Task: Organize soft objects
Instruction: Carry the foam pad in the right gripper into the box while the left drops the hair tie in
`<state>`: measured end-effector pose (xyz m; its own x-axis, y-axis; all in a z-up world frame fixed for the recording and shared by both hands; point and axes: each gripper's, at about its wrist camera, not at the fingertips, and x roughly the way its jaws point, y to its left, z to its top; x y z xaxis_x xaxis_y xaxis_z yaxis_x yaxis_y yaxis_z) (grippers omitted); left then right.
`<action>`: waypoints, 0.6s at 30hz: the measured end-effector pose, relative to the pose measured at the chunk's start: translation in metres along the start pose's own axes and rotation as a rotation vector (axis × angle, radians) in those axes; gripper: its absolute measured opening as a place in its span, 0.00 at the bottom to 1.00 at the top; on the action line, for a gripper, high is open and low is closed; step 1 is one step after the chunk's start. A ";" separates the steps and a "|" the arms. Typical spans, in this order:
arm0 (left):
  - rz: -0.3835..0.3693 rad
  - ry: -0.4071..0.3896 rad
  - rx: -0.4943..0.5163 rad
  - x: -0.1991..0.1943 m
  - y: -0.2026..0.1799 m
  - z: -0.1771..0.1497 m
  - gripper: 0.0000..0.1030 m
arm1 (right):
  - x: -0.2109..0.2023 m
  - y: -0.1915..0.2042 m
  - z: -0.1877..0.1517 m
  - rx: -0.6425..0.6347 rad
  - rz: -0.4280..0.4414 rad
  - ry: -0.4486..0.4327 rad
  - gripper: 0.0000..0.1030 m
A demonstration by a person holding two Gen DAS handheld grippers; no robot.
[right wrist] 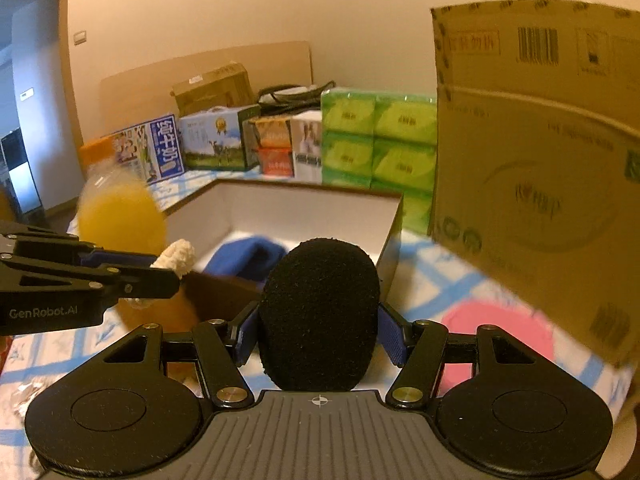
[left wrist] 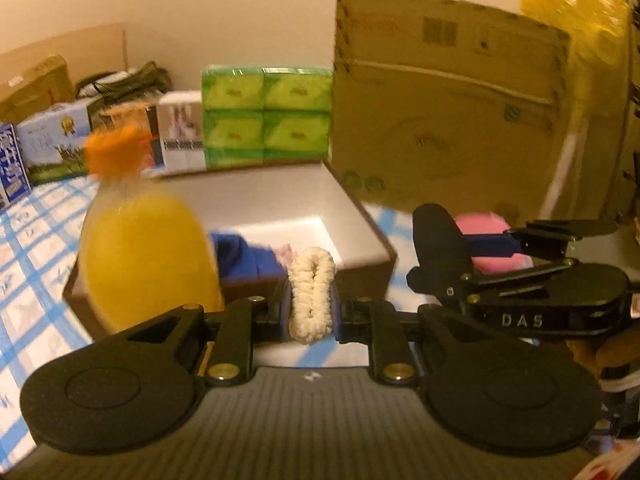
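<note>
Dim warm indoor light, yellowish cast; heavy motion blur, esp. background boxes; fisheye bending at edges.

We see the open box (right wrist: 280, 208) on the table (right wrist: 432, 280), a bottle (right wrist: 120, 212) to its left, a tall carton (right wrist: 540, 160) to its right, and stacked packs (right wrist: 380, 140) behind it.

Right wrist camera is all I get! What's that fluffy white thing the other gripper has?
Observer: A cream scrunchie, a whole loop pinched between the left gripper's pads.
Operator: What's hiding behind the thing I'm holding?
Observer: Your black sponge covers a bit of something pink beside the blue cloth inside the open box.
Operator: Anything up high on the right?
Observer: A yellow plastic bag shows above the big cardboard carton.
</note>
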<state>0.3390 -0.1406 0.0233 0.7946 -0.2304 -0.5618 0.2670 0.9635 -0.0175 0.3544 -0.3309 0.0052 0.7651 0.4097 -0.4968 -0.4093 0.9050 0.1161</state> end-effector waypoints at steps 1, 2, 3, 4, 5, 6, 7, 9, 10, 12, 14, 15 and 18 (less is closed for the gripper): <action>0.013 -0.004 -0.008 0.006 -0.002 0.008 0.18 | 0.005 -0.007 0.008 -0.003 0.007 -0.001 0.60; 0.023 -0.006 -0.019 0.013 -0.004 0.016 0.18 | 0.011 -0.013 0.014 -0.004 0.018 0.001 0.60; 0.035 -0.009 -0.031 0.020 -0.006 0.024 0.18 | 0.016 -0.019 0.020 -0.002 0.030 0.002 0.59; 0.048 -0.010 -0.041 0.026 -0.006 0.032 0.18 | 0.023 -0.026 0.027 0.011 0.044 0.006 0.60; 0.061 -0.008 -0.052 0.035 -0.005 0.038 0.18 | 0.029 -0.031 0.033 0.024 0.054 0.009 0.60; 0.072 -0.010 -0.064 0.041 -0.004 0.045 0.18 | 0.037 -0.038 0.039 0.044 0.073 0.012 0.60; 0.086 -0.012 -0.069 0.047 -0.004 0.050 0.18 | 0.043 -0.044 0.045 0.062 0.083 0.014 0.59; 0.123 -0.013 -0.077 0.059 -0.003 0.060 0.18 | 0.056 -0.053 0.057 0.095 0.103 0.018 0.59; 0.134 -0.011 -0.084 0.063 -0.002 0.063 0.18 | 0.061 -0.057 0.061 0.108 0.116 0.019 0.59; 0.156 -0.004 -0.094 0.074 0.001 0.068 0.18 | 0.071 -0.063 0.068 0.139 0.138 0.029 0.59; 0.189 0.005 -0.103 0.085 0.004 0.072 0.19 | 0.082 -0.069 0.072 0.183 0.163 0.040 0.59; 0.207 0.008 -0.113 0.088 0.008 0.073 0.19 | 0.087 -0.071 0.073 0.209 0.177 0.048 0.60; 0.229 0.028 -0.135 0.101 0.015 0.073 0.21 | 0.103 -0.076 0.075 0.269 0.212 0.070 0.60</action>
<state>0.4633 -0.1595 0.0270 0.8100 -0.0017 -0.5864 0.0051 1.0000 0.0041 0.5017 -0.3484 0.0094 0.6377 0.5911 -0.4939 -0.4027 0.8024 0.4405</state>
